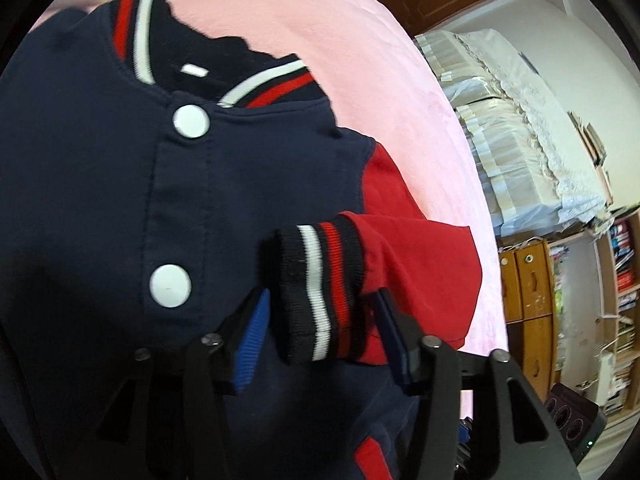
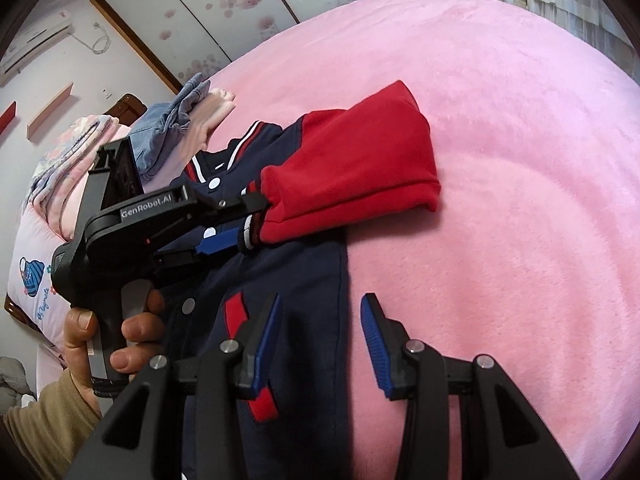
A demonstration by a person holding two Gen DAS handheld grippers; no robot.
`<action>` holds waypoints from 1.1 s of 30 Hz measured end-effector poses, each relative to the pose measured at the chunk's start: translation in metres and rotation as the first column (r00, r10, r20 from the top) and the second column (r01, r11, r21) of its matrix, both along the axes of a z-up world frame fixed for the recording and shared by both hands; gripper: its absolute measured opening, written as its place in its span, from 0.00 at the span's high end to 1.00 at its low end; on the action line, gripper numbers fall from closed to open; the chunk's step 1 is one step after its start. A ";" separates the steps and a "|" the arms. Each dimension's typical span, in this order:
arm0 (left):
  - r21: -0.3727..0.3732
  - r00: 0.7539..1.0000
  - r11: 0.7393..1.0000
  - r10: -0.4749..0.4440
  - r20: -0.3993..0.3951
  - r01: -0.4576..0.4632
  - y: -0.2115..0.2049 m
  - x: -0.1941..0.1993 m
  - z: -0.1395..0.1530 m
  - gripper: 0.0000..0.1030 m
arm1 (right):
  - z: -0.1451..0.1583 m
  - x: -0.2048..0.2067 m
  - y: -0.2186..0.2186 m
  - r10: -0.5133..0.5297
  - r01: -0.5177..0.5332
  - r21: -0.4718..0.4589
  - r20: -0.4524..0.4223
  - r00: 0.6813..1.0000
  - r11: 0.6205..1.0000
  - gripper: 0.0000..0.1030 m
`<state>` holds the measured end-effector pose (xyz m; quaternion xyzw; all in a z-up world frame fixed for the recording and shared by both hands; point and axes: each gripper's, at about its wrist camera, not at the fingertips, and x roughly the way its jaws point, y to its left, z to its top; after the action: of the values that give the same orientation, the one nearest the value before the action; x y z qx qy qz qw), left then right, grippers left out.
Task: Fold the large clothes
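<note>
A navy varsity jacket [image 1: 100,184] with red sleeves and white snap buttons lies face up on a pink blanket [image 1: 360,64]. Its red sleeve [image 2: 352,176] is folded across the chest. My left gripper [image 1: 320,316] is open, its blue pads on either side of the striped cuff [image 1: 320,292] without closing on it; it also shows in the right wrist view [image 2: 244,220]. My right gripper [image 2: 320,332] is open and empty, above the jacket's side edge [image 2: 344,280] near a red pocket stripe [image 2: 236,312].
Folded jeans [image 2: 168,132] and pink bedding [image 2: 80,148] lie at the head of the bed. A pillow [image 2: 32,276] sits at the left. A covered cabinet [image 1: 520,136] and bookshelves [image 1: 616,280] stand beyond the bed's edge.
</note>
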<state>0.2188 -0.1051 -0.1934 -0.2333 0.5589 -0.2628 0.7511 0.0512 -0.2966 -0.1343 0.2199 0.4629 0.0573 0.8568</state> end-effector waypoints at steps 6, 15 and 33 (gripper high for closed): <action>0.108 0.998 0.993 -0.057 0.020 0.054 -0.032 0.003 0.016 0.93 | -0.004 -0.001 0.003 -0.002 0.002 -0.001 -0.014 1.000 1.000 0.60; 0.009 0.980 0.999 -0.053 0.191 0.052 -0.051 0.022 0.140 0.93 | -0.003 0.019 -0.002 -0.040 0.040 -0.019 -0.016 0.999 0.999 0.60; 0.030 0.942 0.999 0.015 0.334 -0.026 0.016 0.040 0.234 0.93 | 0.007 0.100 0.040 -0.067 0.073 -0.281 0.031 0.997 0.957 0.83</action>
<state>0.2589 -0.0887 0.0409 -0.1786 0.4255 -0.2812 0.8414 0.1515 -0.2565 -0.1278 0.1111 0.4491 -0.0375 0.8858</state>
